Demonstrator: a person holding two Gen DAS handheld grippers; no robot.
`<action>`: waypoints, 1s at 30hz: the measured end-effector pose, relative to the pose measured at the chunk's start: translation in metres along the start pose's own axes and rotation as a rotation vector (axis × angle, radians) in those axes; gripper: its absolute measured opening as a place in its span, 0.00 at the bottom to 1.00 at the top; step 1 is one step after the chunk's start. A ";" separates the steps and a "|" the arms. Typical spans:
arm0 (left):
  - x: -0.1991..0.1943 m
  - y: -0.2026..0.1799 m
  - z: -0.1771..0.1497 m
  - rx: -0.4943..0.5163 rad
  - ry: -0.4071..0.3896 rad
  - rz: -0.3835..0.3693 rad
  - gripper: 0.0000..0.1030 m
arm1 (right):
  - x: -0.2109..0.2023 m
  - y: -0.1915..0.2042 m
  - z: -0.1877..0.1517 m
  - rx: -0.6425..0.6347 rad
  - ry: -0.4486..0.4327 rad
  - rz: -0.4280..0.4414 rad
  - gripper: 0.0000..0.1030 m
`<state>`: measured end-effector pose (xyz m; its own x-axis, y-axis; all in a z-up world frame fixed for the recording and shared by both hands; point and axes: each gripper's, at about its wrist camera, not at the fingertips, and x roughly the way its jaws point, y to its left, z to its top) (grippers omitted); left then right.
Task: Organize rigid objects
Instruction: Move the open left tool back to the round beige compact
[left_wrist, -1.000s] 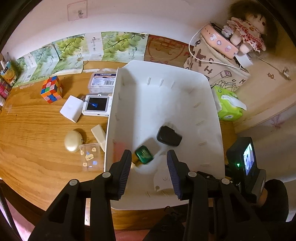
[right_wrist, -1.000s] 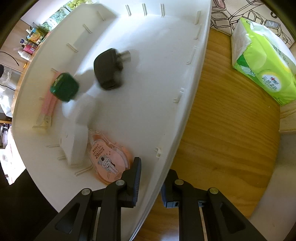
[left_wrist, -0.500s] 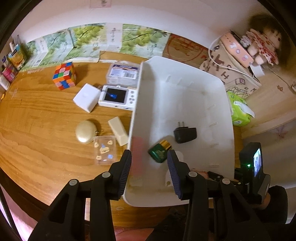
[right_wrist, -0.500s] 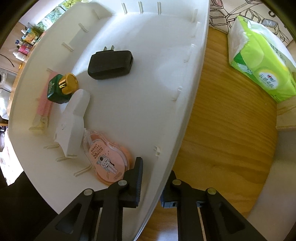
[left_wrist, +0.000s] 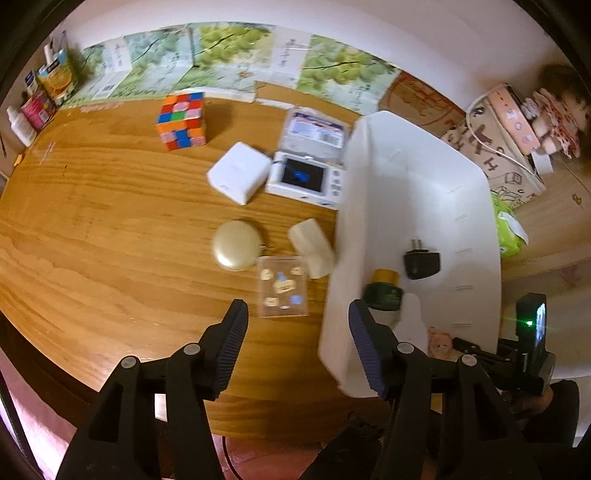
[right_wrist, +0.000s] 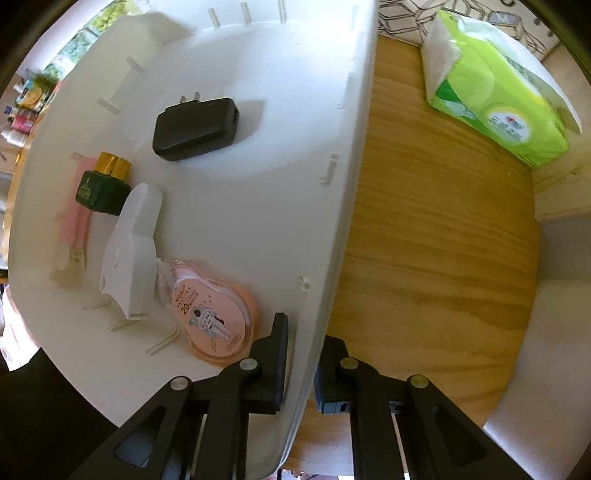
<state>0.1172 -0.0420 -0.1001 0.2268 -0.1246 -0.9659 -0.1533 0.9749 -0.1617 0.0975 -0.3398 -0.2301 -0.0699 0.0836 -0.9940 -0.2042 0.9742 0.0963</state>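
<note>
White plastic bin (right_wrist: 258, 177) stays pinched at its wall by your right gripper (right_wrist: 301, 363), while your left gripper (left_wrist: 297, 345), jaws just widened and empty, next needs lowering over the clear plastic card case (left_wrist: 282, 291).

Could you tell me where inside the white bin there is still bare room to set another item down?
The white bin is bare between the black charger and its far wall. It is crowded along the near-left side: green bottle, white piece, pink tape dispenser.
</note>
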 end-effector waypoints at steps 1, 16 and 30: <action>0.000 0.006 0.001 -0.005 0.004 0.000 0.63 | 0.000 0.000 -0.001 0.012 0.001 -0.009 0.11; 0.015 0.073 0.017 -0.027 0.080 0.009 0.68 | -0.010 0.006 -0.015 0.155 -0.007 -0.081 0.11; 0.038 0.100 0.036 0.070 0.103 -0.031 0.68 | -0.028 0.000 -0.013 0.272 -0.015 -0.141 0.11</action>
<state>0.1451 0.0569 -0.1462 0.1298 -0.1695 -0.9769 -0.0792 0.9804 -0.1806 0.0865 -0.3445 -0.2019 -0.0442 -0.0554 -0.9975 0.0586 0.9966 -0.0580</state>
